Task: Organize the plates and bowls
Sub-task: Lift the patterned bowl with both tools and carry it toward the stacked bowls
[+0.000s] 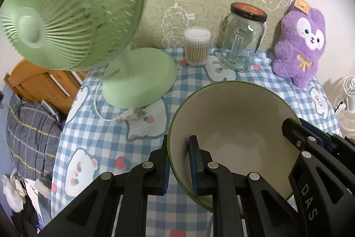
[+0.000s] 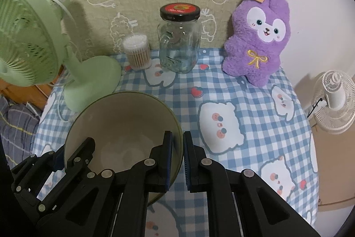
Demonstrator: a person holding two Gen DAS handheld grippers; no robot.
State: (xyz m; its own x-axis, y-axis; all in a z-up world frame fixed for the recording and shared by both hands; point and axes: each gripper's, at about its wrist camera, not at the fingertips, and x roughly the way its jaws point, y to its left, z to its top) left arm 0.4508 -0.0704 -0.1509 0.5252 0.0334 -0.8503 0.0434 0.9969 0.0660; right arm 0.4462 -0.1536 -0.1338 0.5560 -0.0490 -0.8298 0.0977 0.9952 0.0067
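1. Left tool (image 1: 179, 161): I have it pinching the left rim of the bowl (image 1: 239, 117), one finger outside the wall, the other inside.
2. Right tool (image 2: 177, 161): I have it pinching the opposite, right rim of the same bowl (image 2: 124, 117), again one finger inside and one outside.
3. Bowl: cream inside, dark green rim, nothing in it. It sits between the two tools over the checked worktop (image 2: 255, 108); I cannot tell whether it rests on the cloth or is lifted.
4. Ahead of the left tool, to its left: green desk fan (image 1: 73, 14), its plug (image 1: 133, 116) lying on the cloth just short of the base.
5. Straight ahead of both tools, at the wall: cotton swab tub (image 1: 197, 46) and lidded glass mug jar (image 2: 179, 41), side by side.
6. Ahead of the right tool, to its right: purple plush toy (image 2: 257, 41), upright against the wall.
7. Far right, off the worktop: white fan (image 2: 335, 101).
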